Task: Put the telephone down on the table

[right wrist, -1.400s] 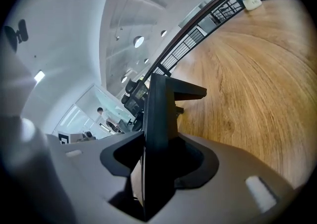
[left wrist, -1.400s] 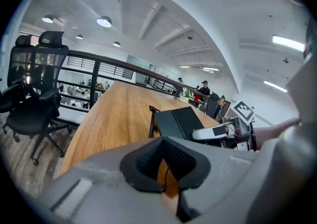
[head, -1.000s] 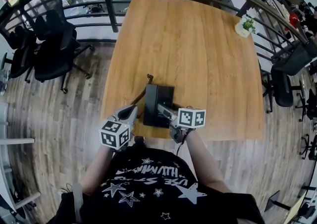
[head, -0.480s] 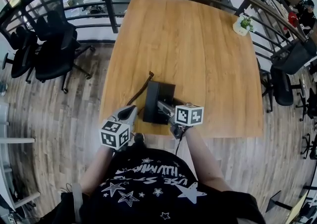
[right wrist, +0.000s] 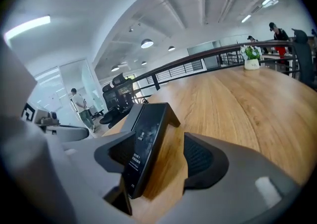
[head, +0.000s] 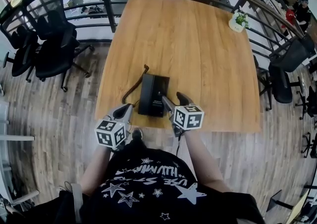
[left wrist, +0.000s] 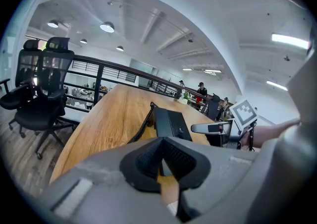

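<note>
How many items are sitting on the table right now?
2: the telephone close to the near edge, and a potted plant at the far right corner. None appear hidden.

Shirt print [head: 148, 172] upside-down, illegible; telephone [right wrist: 146, 139] label unreadable.

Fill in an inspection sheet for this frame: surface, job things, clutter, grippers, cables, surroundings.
Surface: wooden table, level.
Job's things: black telephone lying flat near the table's near edge.
Clutter: small potted plant at the far right corner.
Grippers: left gripper shut, nothing in it; right gripper open, telephone's side beside one pad, not clamped.
Cables: coiled cord lying along the telephone's left side.
Surroundings: office chairs at left, railing beyond the table.
</note>
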